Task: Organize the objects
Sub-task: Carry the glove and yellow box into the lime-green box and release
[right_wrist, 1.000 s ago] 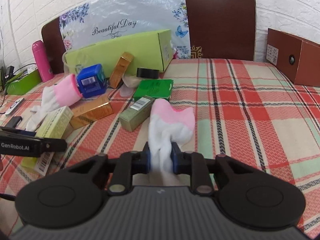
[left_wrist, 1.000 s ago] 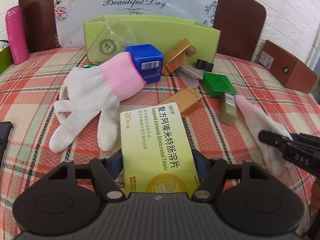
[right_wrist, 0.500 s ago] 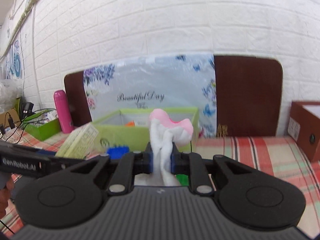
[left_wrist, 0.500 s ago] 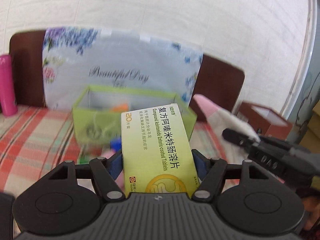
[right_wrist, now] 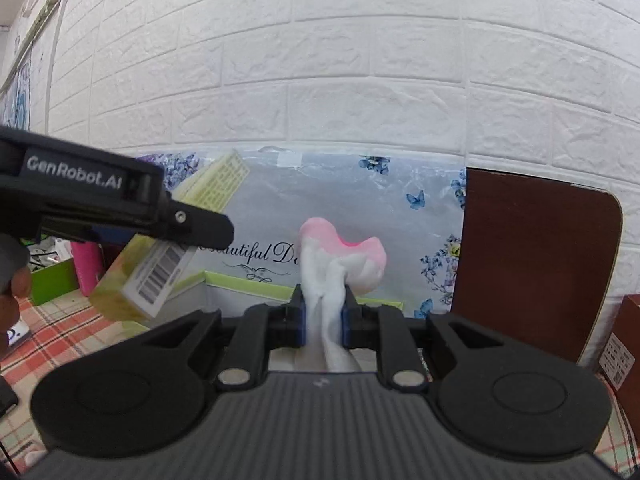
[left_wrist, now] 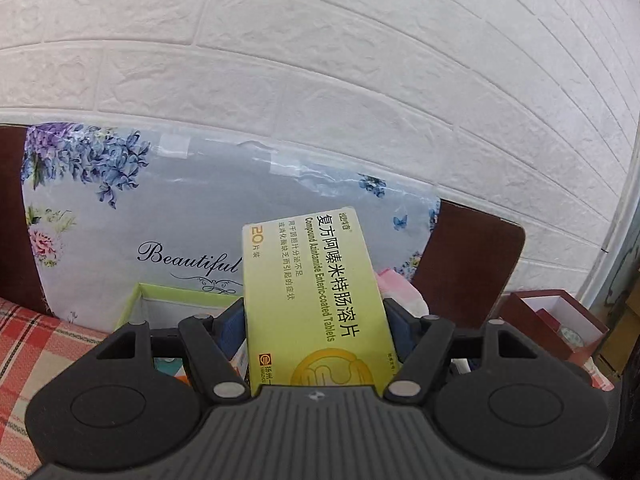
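A: Left wrist view. What does the left gripper carry, and how does it lie

B: A yellow-green tablet box, clamped across its width by both pads. Its long axis runs forward along the fingers, so the far end juts well past the tips and tilts up

A: And the right gripper

B: Right wrist view. Its jaws are pressed nearly together on a white glove; the pink cuff flops above the tips and the rest hangs below, behind the body of the tool

A: Where is the place to put them, taken from each gripper

B: A green tray lies ahead of and below both sets of fingertips, its near rim just beyond them. In the left view its open inside shows to the left of the box. In the right view the rim passes straight across behind the jaws

A: Which hand is nearer

B: Hard to rank. Seen from the right, the left gripper is to the left and higher, with its box pointing towards the tray. Judged from this, each load must go forward and down over the rim; the box, being long, probably needs its far end dipped first, or it may catch the rim
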Demonstrator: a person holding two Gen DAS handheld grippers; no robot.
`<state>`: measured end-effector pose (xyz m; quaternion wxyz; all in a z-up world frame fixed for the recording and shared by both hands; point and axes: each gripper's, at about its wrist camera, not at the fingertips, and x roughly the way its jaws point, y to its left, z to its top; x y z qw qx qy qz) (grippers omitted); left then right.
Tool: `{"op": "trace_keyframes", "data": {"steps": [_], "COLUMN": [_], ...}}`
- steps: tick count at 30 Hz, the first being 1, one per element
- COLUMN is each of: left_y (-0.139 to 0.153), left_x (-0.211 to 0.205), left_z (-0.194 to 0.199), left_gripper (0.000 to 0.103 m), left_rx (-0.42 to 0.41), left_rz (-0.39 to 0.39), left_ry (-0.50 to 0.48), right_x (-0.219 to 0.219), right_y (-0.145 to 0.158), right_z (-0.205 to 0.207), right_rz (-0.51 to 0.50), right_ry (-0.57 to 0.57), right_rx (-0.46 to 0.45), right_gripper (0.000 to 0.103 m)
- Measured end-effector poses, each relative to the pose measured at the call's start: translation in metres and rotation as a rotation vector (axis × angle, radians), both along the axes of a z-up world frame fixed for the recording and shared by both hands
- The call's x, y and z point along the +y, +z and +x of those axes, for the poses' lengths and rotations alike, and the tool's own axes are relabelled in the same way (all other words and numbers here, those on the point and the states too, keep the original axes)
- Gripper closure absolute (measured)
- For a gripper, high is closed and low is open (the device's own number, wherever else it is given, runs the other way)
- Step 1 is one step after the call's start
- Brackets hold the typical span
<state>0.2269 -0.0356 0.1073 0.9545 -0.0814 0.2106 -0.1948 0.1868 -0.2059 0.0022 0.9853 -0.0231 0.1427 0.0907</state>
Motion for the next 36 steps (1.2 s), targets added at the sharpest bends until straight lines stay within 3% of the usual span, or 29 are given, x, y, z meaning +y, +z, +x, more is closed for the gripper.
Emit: {"op": "trace_keyframes", "data": {"steps": [7,8,9,11,12,13,18,22,25,36], "left_y": [-0.026,-0.032,-0.037,-0.045,-0.048,-0.050,-0.044,-0.026,-0.013,-0.001], "left_x": [-0.006,-0.007,-0.008,-0.007,-0.006,-0.004,0.001,-0.001,-0.003,0.001], "left_z": [0.051,0.055,0.059,0.063,0.062,0.062,0.054,0.033,0.009,-0.077], "left_gripper": [0.029,0.028,0.019,0.015,0.015,0.015,0.015,0.015,0.014,0.013], "left_rx": [0.028,0.025,0.031,0.050,0.054,0.058,0.058,0.029,0.011,0.032], "left_rz": [-0.001,0.006,0.022,0.051,0.052,0.046,0.048,0.059,0.057,0.126], "left_ry": [0.027,0.035,0.041,0.066,0.066,0.063,0.081,0.100,0.131,0.196], "right_x": [0.008,0.010,0.011,0.013,0.014,0.013,0.008,0.001,-0.006,-0.028], "right_y": [-0.033,-0.038,-0.042,-0.050,-0.053,-0.055,-0.056,-0.039,-0.023,0.014], "right_z": [0.059,0.064,0.070,0.078,0.079,0.077,0.070,0.052,0.032,-0.061], "right_rz": [-0.065,-0.069,-0.074,-0.085,-0.093,-0.099,-0.100,-0.054,-0.014,0.060], "right_ry": [0.013,0.022,0.029,0.035,0.023,0.008,-0.002,-0.047,-0.077,-0.141], "right_rx": [0.056,0.074,0.090,0.114,0.111,0.095,0.078,0.047,0.005,-0.002], "right_gripper": [0.088,0.087,0.086,0.065,0.041,0.029,0.019,0.007,0.000,0.000]}}
